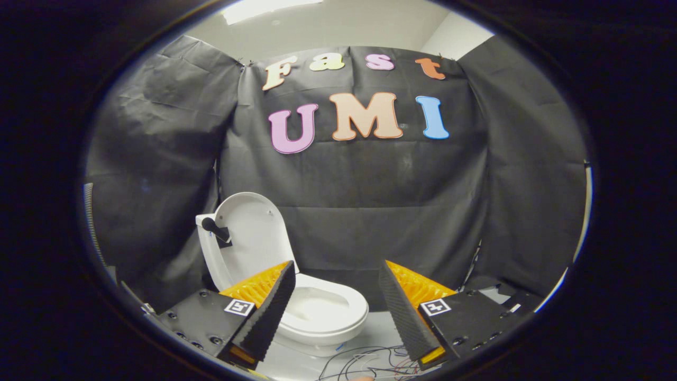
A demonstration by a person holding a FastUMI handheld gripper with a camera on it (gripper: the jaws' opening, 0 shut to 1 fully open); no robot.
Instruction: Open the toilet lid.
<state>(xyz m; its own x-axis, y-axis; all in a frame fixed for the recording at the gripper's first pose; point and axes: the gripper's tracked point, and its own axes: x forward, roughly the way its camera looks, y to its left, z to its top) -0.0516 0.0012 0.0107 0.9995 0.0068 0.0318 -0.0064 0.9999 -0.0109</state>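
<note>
Black cloth backs a white floor where the toilet (317, 312) sits. Its lid (254, 233) already stands upright at eleven o'clock from the claw (336, 312), whose fingers are apart and empty. Task seems done; next, probably just withdraw.

Black cloth (370, 190) hangs in creased panels across the back and both sides of the booth, sagging at the seams. Above it a pale wall (338, 26) rises to a bright ceiling light (264, 8). The floor (375, 330) is pale and glossy, with thin loose wires (365, 360) trailing over it.
</note>
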